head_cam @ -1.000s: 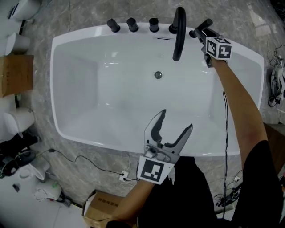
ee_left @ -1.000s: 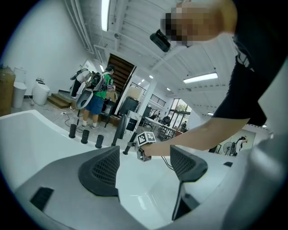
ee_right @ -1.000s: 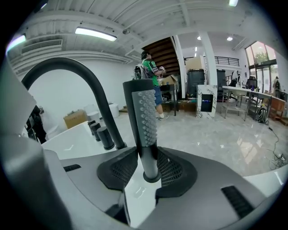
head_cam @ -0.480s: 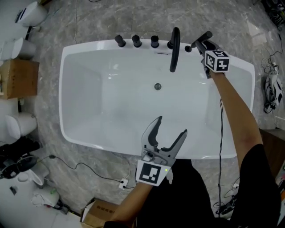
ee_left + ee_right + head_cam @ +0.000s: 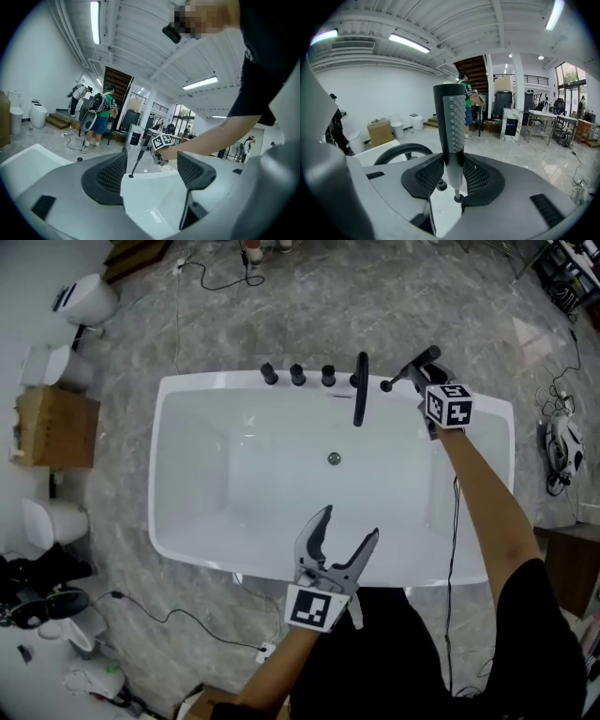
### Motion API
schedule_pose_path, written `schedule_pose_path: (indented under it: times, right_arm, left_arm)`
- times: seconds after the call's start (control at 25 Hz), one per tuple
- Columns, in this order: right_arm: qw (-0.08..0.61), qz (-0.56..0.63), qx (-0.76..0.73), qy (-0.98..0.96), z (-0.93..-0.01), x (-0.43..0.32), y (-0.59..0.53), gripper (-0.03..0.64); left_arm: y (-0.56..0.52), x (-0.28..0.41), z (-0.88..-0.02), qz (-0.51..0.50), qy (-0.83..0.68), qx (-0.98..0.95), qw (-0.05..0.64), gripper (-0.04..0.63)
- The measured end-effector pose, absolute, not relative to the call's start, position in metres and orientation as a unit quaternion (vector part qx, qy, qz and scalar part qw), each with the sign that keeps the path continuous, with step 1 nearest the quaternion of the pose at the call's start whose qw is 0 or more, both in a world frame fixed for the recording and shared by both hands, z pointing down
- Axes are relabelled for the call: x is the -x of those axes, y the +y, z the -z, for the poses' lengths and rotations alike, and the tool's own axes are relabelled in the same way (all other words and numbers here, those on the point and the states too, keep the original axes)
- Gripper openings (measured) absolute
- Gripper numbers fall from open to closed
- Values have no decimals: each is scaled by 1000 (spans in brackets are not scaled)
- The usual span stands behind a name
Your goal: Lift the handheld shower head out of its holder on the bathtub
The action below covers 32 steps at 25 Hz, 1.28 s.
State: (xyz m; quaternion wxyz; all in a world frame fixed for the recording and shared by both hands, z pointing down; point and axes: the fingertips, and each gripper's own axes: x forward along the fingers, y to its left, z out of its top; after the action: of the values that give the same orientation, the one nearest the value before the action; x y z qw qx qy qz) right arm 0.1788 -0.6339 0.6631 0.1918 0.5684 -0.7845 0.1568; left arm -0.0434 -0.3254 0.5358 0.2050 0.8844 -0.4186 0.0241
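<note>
The white bathtub [image 5: 234, 484] fills the middle of the frame. At bottom centre the left tool [image 5: 349, 524] hangs over the near rim, its jaws spread with nothing between them. At upper right the right tool [image 5: 422, 379] pinches the handheld shower head [image 5: 412, 365] by its handle, above the far rim.

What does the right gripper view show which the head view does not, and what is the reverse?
Only the right gripper view: the nozzle rows on the shower head, and the right claw pressing both pads on its handle. Only the head view: the whole bathtub, its drain, and the left claw, open above the tub's near side. Both: the shower head in the right claw, and the curved black spout.
</note>
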Motion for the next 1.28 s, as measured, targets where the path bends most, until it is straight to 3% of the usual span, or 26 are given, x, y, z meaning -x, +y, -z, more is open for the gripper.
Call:
schedule_pose_path:
  times: [0.44, 1.08, 1.28]
  right_arm:
    - [197, -115, -572, -788, -550, -161, -620, 117]
    - [138, -83, -614, -773, -398, -158, -601, 114]
    - [127, -60, -618, -774, -353, -155, -606, 113]
  left_arm:
    - [-295, 56, -472, 1, -382, -903, 197, 323]
    - [-271, 102, -396, 10, -363, -920, 145, 318]
    - [-267, 115, -380, 30, -366, -920, 141, 191]
